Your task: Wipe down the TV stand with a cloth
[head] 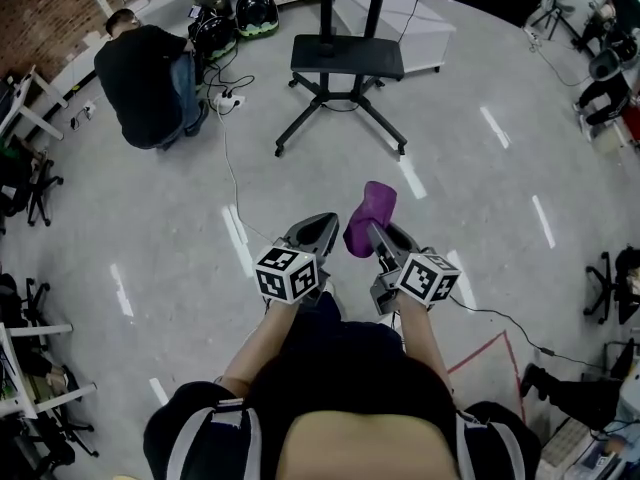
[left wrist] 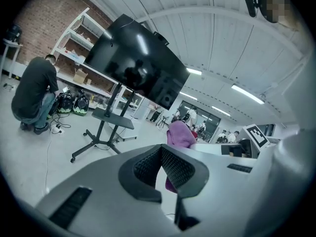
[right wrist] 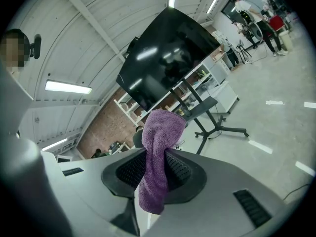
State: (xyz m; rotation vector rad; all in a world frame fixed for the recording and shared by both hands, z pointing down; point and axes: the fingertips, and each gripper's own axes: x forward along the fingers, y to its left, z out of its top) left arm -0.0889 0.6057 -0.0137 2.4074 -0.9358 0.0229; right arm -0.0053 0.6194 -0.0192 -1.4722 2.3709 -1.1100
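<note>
Cloth [head: 370, 218], purple, one only: pinched mid-length in the right gripper [head: 378, 232] at lower centre of head view, top end flopping over above the jaws, lower end hanging below them

Right gripper view confirms it: both pads clamped onto the cloth [right wrist: 158, 162], fabric bunched between them

Left gripper [head: 320, 228] just beside the right one, centre-left of frame; in the left gripper view its jaws [left wrist: 161, 154] meet at the tips with nothing between them. The purple seen past them there is the right gripper's cloth

TV stand [head: 345, 68], one, at upper centre of head view: dark shelf on a pole, splayed wheeled legs on the grey floor [head: 480, 198]. One black screen [left wrist: 136, 65] mounted above the shelf. Stand is well apart from the cloth, bare floor between

Step, as I judge it: approach. Cloth is in hand, no wiping begun. Next move calls for closing up on the stand, then laying the loose cloth end flat on the shelf top before any stroke; the left gripper is free to steady the stand

Other counts: two grippers, two marker cubes [head: 287, 273] [head: 430, 278], one crouching person [head: 150, 78] upper left, two helmets [head: 257, 13] beside them
</note>
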